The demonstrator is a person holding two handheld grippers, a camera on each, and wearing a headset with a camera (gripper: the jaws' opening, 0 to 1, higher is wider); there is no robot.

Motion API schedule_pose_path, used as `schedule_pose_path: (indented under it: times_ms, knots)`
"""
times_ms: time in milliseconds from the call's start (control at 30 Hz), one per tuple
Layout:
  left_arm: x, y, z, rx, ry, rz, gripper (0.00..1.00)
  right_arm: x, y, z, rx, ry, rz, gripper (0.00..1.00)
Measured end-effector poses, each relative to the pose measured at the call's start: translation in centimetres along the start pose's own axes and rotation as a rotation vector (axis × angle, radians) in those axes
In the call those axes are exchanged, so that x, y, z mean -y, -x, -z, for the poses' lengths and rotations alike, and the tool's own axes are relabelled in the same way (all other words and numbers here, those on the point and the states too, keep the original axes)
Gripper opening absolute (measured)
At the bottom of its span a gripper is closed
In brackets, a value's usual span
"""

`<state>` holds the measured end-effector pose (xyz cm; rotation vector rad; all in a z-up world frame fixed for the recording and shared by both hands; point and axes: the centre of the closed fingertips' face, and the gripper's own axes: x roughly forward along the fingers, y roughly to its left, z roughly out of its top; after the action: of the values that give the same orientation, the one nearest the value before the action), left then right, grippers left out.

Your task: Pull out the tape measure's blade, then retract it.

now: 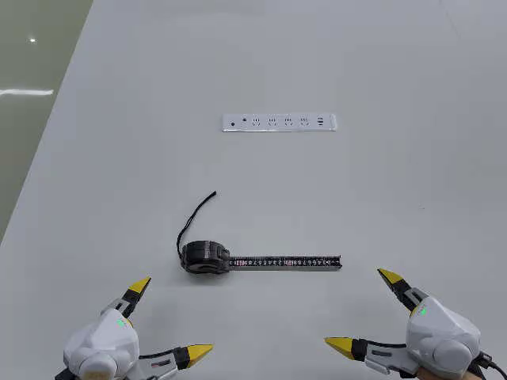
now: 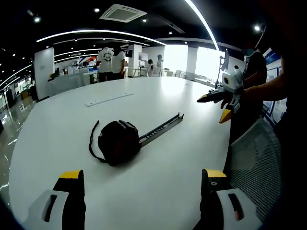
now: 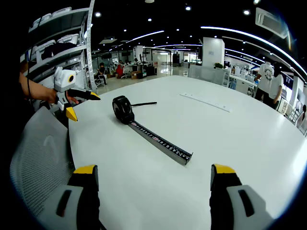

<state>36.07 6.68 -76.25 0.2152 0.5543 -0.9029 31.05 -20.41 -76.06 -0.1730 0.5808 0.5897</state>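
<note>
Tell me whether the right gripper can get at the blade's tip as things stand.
Probably yes. The right gripper is open, and only bare table lies between it and the blade's tip, which points toward its side.

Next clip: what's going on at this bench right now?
A person holds two grippers over a white table. A black tape measure lies on it with its blade drawn out to one side and flat on the surface, so the pull-out looks done and the retraction not. The left gripper and the right gripper are both open, near the person, apart from the tape measure. A power strip lies farther back.
</note>
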Motion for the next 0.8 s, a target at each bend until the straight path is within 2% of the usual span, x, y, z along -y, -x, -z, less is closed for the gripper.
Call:
schedule_pose_path:
  times_ms: [133,267,367,600,800]
  knots:
    - [0.2,0.2,-0.2,0.015,0.022,-0.015,1.0,-0.2,0.1,0.0,0.01,-0.034,0.012,1.0]
    - [0.3,0.1,-0.3,0.012,0.013,-0.019,1.0,-0.6,0.2,0.0,0.011,-0.04,0.02,1.0]
    - [0.2,0.1,-0.4,0.01,0.006,-0.026,1.0,-0.8,0.3,0.0,0.015,-0.051,0.021,1.0]
    - [-0.1,0.3,-0.7,0.03,0.036,-0.051,1.0,-1.3,0.4,0.1,0.019,-0.065,0.028,1.0]
    - [0.3,0.2,-0.7,0.021,0.038,-0.046,1.0,-1.1,0.6,0.2,0.014,-0.064,0.029,1.0]
